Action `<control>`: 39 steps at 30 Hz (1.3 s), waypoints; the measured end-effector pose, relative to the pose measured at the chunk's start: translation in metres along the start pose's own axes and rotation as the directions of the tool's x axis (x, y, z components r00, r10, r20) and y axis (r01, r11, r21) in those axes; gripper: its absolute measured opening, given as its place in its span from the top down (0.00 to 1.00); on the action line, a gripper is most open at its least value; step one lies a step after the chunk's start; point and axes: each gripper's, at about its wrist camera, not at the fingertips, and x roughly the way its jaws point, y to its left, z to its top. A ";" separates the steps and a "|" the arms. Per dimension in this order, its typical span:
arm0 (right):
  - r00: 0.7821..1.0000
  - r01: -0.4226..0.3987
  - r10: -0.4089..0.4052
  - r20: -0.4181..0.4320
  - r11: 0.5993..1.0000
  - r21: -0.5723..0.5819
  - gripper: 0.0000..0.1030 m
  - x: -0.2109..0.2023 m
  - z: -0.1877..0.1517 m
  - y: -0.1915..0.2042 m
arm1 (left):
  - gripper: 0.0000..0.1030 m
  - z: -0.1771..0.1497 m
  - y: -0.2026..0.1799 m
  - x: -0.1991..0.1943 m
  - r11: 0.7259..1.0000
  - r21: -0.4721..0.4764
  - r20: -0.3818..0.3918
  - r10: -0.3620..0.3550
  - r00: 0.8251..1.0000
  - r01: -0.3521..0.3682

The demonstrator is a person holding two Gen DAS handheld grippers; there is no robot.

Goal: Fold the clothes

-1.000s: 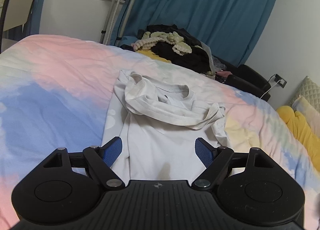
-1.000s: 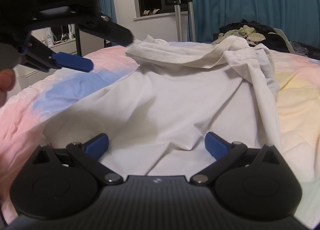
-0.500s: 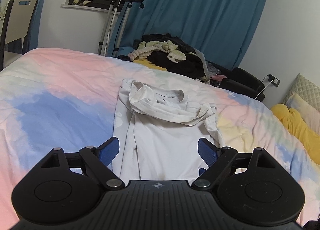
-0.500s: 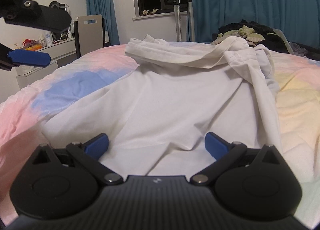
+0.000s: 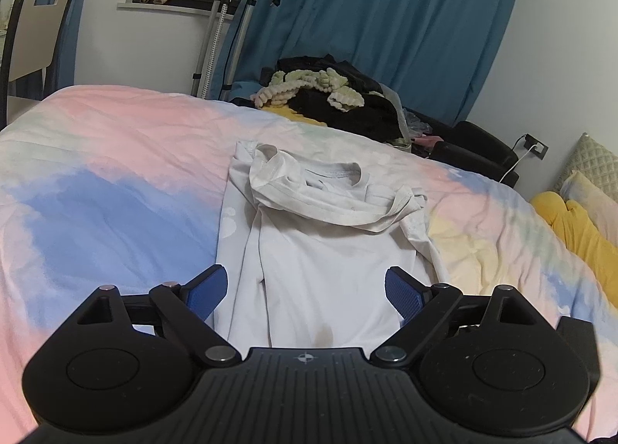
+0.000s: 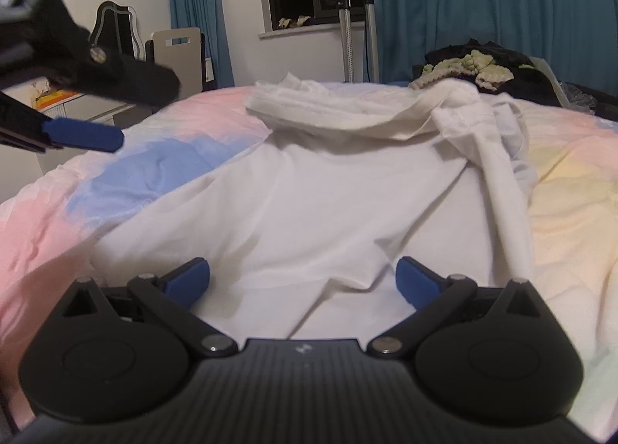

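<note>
A white long-sleeved shirt (image 5: 324, 262) lies lengthwise on the pastel bedspread (image 5: 116, 189), its sleeves folded across the chest below the collar. My left gripper (image 5: 305, 289) hovers open above the shirt's near hem, nothing between its blue pads. In the right wrist view the same shirt (image 6: 320, 208) fills the middle, with a folded sleeve running down its right side. My right gripper (image 6: 303, 276) is open low over the near hem, holding nothing. The left gripper (image 6: 77, 104) shows blurred at the upper left of that view, above the bed.
A pile of dark and cream clothes (image 5: 332, 96) sits at the bed's far edge. A garment steamer stand (image 5: 239, 19) rises before blue curtains (image 5: 386, 26). A chair (image 5: 34, 34) stands far left; yellow fabric (image 5: 579, 235) and pillows lie right.
My left gripper rose and drew back from the shirt, showing more of the bed. In the right view it left the frame, then came back in at the upper left. The right gripper barely moved.
</note>
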 end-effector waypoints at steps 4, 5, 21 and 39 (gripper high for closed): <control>0.996 0.032 -0.034 0.080 0.999 0.034 0.00 -0.034 0.013 -0.002 | 0.12 -0.002 0.002 -0.010 1.000 -0.010 0.020 0.014 1.000 -0.013; 0.994 0.047 -0.051 0.097 0.998 0.043 0.00 -0.043 0.016 -0.002 | 0.12 -0.002 0.002 -0.013 1.000 -0.016 0.022 0.015 1.000 -0.014; 0.968 0.149 -0.194 0.159 0.955 0.257 0.00 -0.114 0.026 -0.021 | 0.10 -0.026 0.015 0.004 0.934 -0.313 -0.204 -0.244 0.948 0.173; 0.998 -0.054 0.011 0.064 0.687 0.725 0.00 -0.091 0.004 -0.067 | 0.14 -0.060 0.071 0.047 0.661 -0.749 -0.285 -0.392 0.875 0.052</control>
